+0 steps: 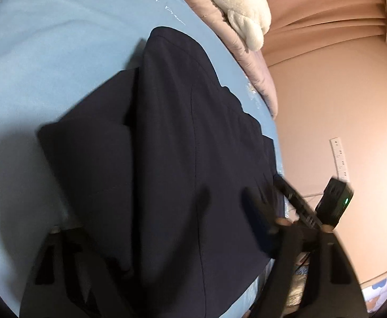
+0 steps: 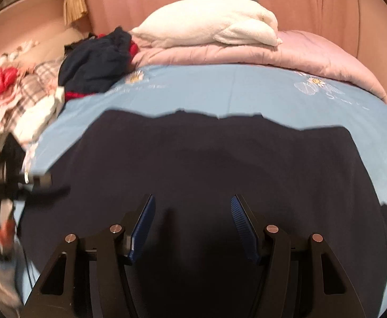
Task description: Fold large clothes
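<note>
A large dark navy garment [image 1: 153, 132] lies spread on the light blue bed sheet [image 1: 47, 53]. My left gripper [image 1: 198, 225] hovers low over its near part, blurred. Its blue right pad [image 1: 257, 222] stands free, its left finger is lost against the dark cloth, and the jaws stand apart. In the right wrist view the garment [image 2: 220, 159] fills the middle of the sheet [image 2: 246, 87]. My right gripper [image 2: 193, 217] is open above it, with nothing pressed between the blue pads. The other gripper shows in each view: the right gripper [image 1: 299, 206] at the bed's edge, the left gripper [image 2: 34, 182] blurred.
A pink quilt [image 2: 299, 50] with a white plush blanket [image 2: 206, 21] on it lies along the far side. A heap of mixed clothes [image 2: 21, 98] and a dark bundle [image 2: 95, 63] sit at the far left. A white power strip [image 1: 340, 159] hangs on the pink wall.
</note>
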`<action>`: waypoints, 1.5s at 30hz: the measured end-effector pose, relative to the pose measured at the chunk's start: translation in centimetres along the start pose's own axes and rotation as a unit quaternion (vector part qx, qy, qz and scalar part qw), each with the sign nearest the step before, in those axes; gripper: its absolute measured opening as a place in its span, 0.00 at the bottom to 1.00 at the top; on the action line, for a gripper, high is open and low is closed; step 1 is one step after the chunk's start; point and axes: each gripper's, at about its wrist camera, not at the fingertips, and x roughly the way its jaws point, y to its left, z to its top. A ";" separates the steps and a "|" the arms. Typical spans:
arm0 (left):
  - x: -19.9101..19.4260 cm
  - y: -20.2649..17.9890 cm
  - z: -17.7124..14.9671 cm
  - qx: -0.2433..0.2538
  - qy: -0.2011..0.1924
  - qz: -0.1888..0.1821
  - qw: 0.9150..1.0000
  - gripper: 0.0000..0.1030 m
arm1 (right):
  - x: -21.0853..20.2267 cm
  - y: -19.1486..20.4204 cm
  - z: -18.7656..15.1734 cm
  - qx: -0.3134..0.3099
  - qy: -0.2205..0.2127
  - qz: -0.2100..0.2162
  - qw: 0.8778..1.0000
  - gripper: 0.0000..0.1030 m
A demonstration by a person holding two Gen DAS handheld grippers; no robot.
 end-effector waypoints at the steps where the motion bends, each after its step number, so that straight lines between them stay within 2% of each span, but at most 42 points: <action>1: -0.1 0.0 -0.1 -0.001 0.000 0.008 1.000 0.41 | 0.5 -0.1 0.6 0.001 0.001 -0.002 1.000 0.51; 3: -0.3 -0.3 -0.3 0.008 -0.005 0.038 0.999 0.23 | 2.3 -0.4 1.7 0.013 0.013 -0.011 1.000 0.34; 5: -0.4 -1.1 -0.7 0.026 -0.013 0.057 0.998 0.21 | 3.9 -0.8 2.3 0.032 0.030 -0.010 0.999 0.23; 6: -0.4 -1.3 -0.8 0.033 -0.015 0.061 0.997 0.19 | 4.8 -0.9 2.4 0.035 0.040 -0.012 0.999 0.23; 10: -0.9 -1.8 -1.1 0.043 -0.024 0.054 0.997 0.18 | 7.9 -0.9 2.1 0.030 0.091 -0.028 0.995 0.23; 16: -1.0 -2.5 -1.0 0.035 -0.029 0.069 0.997 0.17 | 6.4 -1.0 1.8 0.038 0.096 -0.019 0.994 0.23; 19: -1.3 -3.0 -1.0 0.033 -0.036 0.071 0.996 0.17 | 3.0 0.3 1.1 -0.002 0.064 0.007 0.998 0.23; 21: -1.6 -3.9 -1.1 0.039 -0.040 0.068 0.996 0.17 | -0.2 1.7 -1.1 -0.037 0.049 0.013 0.998 0.23; 27: -1.8 -7.0 -1.5 0.073 -0.047 0.085 0.993 0.17 | -5.5 4.1 -7.5 -0.084 0.064 0.040 0.994 0.23; 29: -1.9 -7.8 -1.8 0.080 -0.047 0.090 0.992 0.17 | -5.9 4.7 -8.9 -0.096 0.074 0.046 0.992 0.23; 32: -1.5 -9.0 -1.9 0.085 -0.047 0.103 0.990 0.16 | -4.5 4.6 -9.7 -0.117 0.086 0.025 0.989 0.23; 34: -1.2 -9.9 -2.0 0.088 -0.049 0.112 0.989 0.16 | -3.1 4.2 -10.5 -0.111 0.092 0.022 0.989 0.23; 37: -0.7 -11.5 -2.0 0.096 -0.053 0.129 0.986 0.15 | -2.6 4.1 -11.0 -0.119 0.059 0.024 0.991 0.23; 40: 0.1 -14.2 -2.3 0.117 -0.052 0.166 0.978 0.15 | -2.9 3.8 -10.7 -0.112 0.056 0.035 0.992 0.23; 44: 1.7 -17.2 -2.6 0.137 -0.044 0.186 0.972 0.15 | -4.3 1.1 -9.8 -0.021 0.051 0.107 0.993 0.23; 45: 2.3 -18.0 -2.8 0.143 -0.041 0.189 0.971 0.15 | -5.2 -0.4 -9.5 0.018 0.035 0.130 0.991 0.26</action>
